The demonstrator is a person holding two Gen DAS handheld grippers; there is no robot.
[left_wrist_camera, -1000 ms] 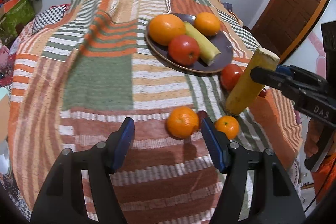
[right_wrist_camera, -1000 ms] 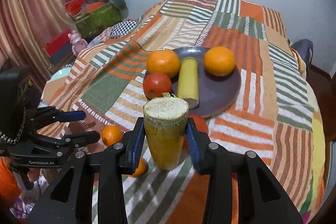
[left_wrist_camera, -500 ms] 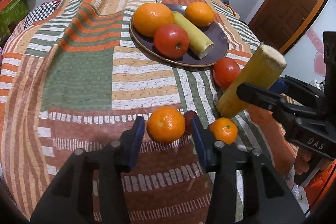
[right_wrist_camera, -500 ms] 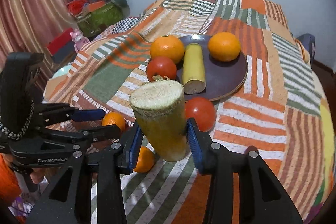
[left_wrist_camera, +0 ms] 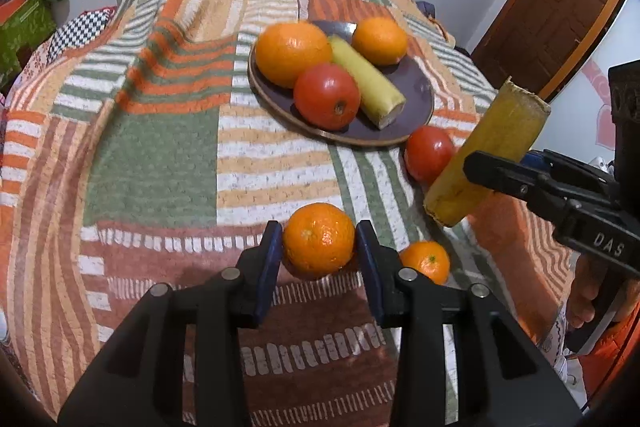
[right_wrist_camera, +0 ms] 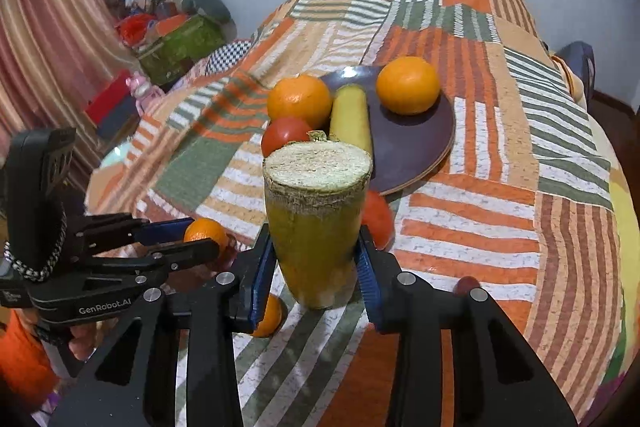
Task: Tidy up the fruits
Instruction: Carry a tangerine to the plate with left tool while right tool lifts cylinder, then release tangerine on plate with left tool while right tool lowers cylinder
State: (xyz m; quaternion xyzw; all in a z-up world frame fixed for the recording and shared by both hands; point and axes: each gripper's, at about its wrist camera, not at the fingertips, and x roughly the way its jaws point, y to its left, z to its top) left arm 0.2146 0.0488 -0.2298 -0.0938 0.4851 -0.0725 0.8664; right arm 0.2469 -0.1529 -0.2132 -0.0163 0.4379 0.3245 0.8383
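Note:
My left gripper (left_wrist_camera: 318, 251) is shut on a small orange (left_wrist_camera: 319, 239) and holds it just above the striped cloth. My right gripper (right_wrist_camera: 316, 259) is shut on a thick yellow stalk piece (right_wrist_camera: 316, 223), held tilted above the cloth to the right of the left gripper; the stalk also shows in the left wrist view (left_wrist_camera: 486, 155). A dark plate (left_wrist_camera: 416, 95) holds two oranges (left_wrist_camera: 292, 53), a tomato (left_wrist_camera: 327, 101) and another yellow stalk piece (left_wrist_camera: 366, 81). A loose tomato (left_wrist_camera: 428, 153) and a smaller orange (left_wrist_camera: 426, 261) lie on the cloth.
The patchwork cloth (left_wrist_camera: 160, 155) covers a rounded table. A small dark fruit (right_wrist_camera: 466, 283) lies near my right gripper. A wooden door (left_wrist_camera: 552, 7) stands at the right. Boxes and toys (right_wrist_camera: 176, 31) are piled by a curtain at the left.
My left gripper moved forward and closed on the small orange, then lifted it slightly. My right gripper raised the stalk piece and tilted it, drifting a little toward the plate.

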